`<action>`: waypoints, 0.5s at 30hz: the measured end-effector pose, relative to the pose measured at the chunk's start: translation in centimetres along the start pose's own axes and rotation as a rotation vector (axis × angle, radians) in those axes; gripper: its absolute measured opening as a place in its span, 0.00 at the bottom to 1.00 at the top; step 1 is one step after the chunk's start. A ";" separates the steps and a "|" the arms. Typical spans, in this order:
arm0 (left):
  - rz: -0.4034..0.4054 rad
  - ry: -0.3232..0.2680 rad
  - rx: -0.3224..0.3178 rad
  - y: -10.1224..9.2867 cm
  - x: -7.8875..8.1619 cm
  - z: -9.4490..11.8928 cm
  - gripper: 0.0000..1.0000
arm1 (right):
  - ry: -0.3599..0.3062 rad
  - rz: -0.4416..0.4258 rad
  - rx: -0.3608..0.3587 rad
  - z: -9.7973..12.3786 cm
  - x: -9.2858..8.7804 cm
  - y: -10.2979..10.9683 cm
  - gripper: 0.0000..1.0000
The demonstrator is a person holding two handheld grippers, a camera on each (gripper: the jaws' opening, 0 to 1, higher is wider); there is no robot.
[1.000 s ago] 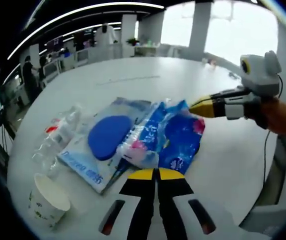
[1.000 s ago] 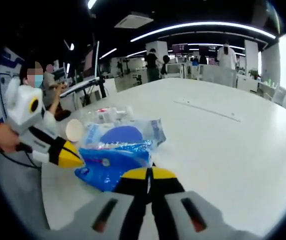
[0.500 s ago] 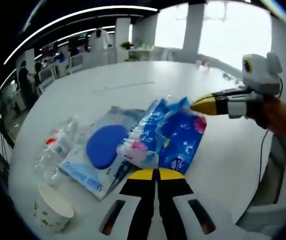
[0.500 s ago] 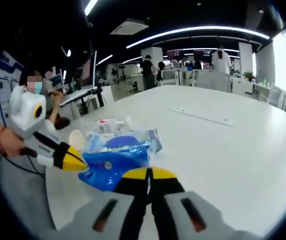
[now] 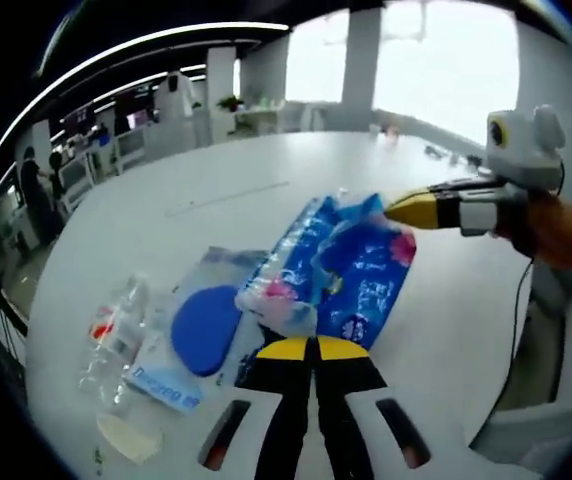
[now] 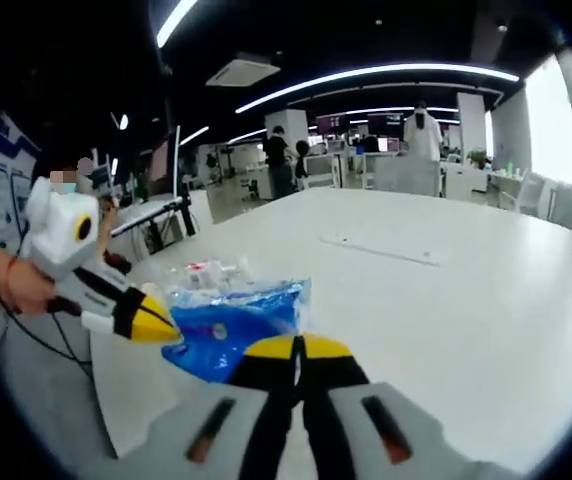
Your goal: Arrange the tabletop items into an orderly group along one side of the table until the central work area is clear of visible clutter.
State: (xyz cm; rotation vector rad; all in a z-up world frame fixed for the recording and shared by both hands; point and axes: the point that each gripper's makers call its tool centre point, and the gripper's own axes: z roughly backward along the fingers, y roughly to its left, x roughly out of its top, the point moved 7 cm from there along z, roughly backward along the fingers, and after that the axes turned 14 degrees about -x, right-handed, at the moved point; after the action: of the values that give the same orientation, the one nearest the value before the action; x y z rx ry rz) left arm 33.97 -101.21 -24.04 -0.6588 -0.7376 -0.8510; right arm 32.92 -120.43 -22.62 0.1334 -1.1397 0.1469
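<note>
Paper cup [image 5: 131, 437] was cut off at the left gripper view's lower edge. Blue tissue pack [image 5: 351, 275] overlapped and hid part of the clear bag [image 5: 194, 330]. Label on the plastic bottle [image 5: 114, 335] was too blurred to read.

My left camera looks close over the blue packet [image 5: 351, 285] toward one o'clock; my right camera faces it low from the opposite side, sharing that packet [image 6: 228, 325].
</note>
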 end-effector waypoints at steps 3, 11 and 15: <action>-0.025 -0.003 -0.022 -0.2 0.6 -0.1 0.00 | -0.011 -0.015 -0.027 0.7 0.3 -0.6 0.00; -0.085 -0.013 -0.076 -0.9 2.6 -0.6 0.00 | -0.033 -0.046 -0.093 2.4 1.0 -1.8 0.00; -0.117 -0.014 -0.096 -1.1 3.7 -1.1 0.00 | -0.047 -0.055 -0.121 3.2 1.4 -2.4 0.00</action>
State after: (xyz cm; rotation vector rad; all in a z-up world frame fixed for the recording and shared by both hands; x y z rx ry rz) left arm 35.02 -104.19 -21.50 -0.7135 -0.7571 -0.9947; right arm 31.06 -123.26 -20.09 0.0609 -1.1874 0.0264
